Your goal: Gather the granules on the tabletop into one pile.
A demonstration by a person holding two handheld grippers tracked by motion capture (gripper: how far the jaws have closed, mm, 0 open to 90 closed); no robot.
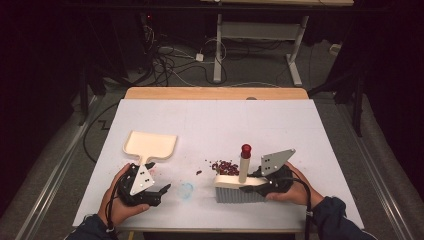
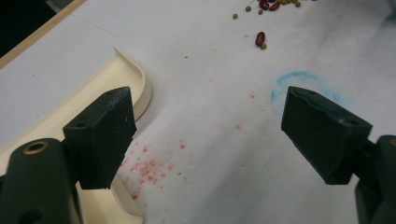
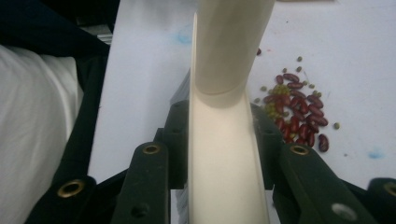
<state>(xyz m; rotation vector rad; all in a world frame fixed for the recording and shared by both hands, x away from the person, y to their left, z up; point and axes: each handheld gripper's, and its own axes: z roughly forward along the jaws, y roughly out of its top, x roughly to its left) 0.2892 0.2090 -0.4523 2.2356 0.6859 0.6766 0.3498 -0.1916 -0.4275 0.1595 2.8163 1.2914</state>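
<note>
Dustpan (image 1: 150,143) is cream, plain, no pattern. Brush (image 1: 239,186) has a cream body w/ grey bristles, and its upright handle ends in a dark red cap (image 1: 246,150). Beans (image 1: 225,167) are a mix: dark red kidney ones & small green ones. Table cover (image 1: 210,120) is white w/ a light blue smudge (image 1: 187,190) and pinkish red speckles (image 2: 149,165). Table edge (image 1: 215,93) is light wood. Both grippers, left (image 1: 162,190) & right (image 1: 250,188), are black, each w/ a grey plate. Sleeves (image 1: 335,217) are dark blue.

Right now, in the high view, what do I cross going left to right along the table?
Dustpan → left gripper → blue smudge → beans → brush → right gripper, its jaws shut on the brush.
</note>
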